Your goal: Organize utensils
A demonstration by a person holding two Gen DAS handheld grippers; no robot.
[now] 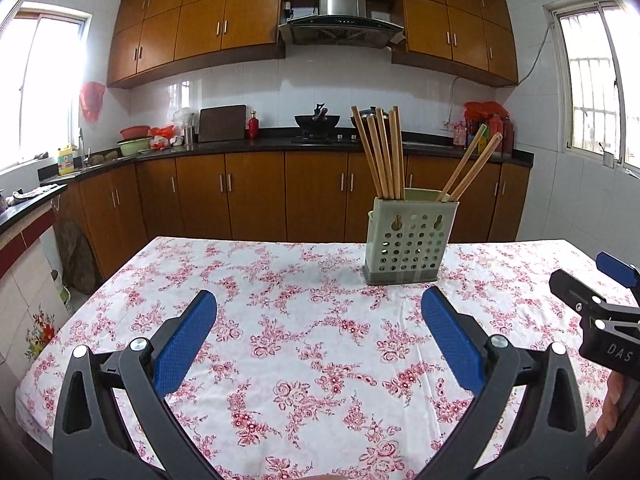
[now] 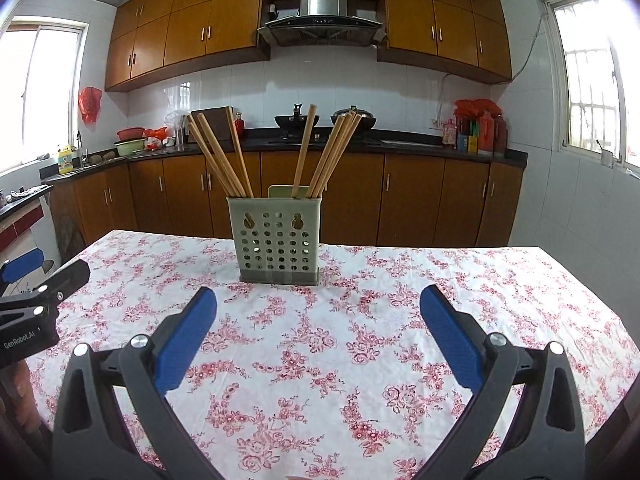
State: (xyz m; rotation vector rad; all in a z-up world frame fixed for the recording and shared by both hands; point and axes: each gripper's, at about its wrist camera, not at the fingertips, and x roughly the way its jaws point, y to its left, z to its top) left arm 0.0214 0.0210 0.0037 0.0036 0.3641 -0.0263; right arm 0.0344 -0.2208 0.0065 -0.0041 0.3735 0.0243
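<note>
A pale green perforated utensil holder [image 1: 408, 240] stands upright on the floral tablecloth [image 1: 304, 320], and also shows in the right wrist view [image 2: 276, 238]. Several wooden chopsticks [image 1: 382, 152] stand in it in two bunches, one leaning left [image 2: 218, 152], one leaning right [image 2: 332, 152]. My left gripper [image 1: 319, 300] is open and empty, hovering over the cloth short of the holder and to its left. My right gripper [image 2: 319, 300] is open and empty, facing the holder. Each gripper shows at the edge of the other's view, the right gripper [image 1: 600, 300] and the left gripper [image 2: 36, 296].
The table's far edge [image 2: 400, 246] lies just behind the holder. Beyond are wooden kitchen cabinets [image 1: 256, 196], a dark counter with a wok [image 1: 317, 120], bottles [image 1: 488, 130] and bowls [image 1: 134, 140].
</note>
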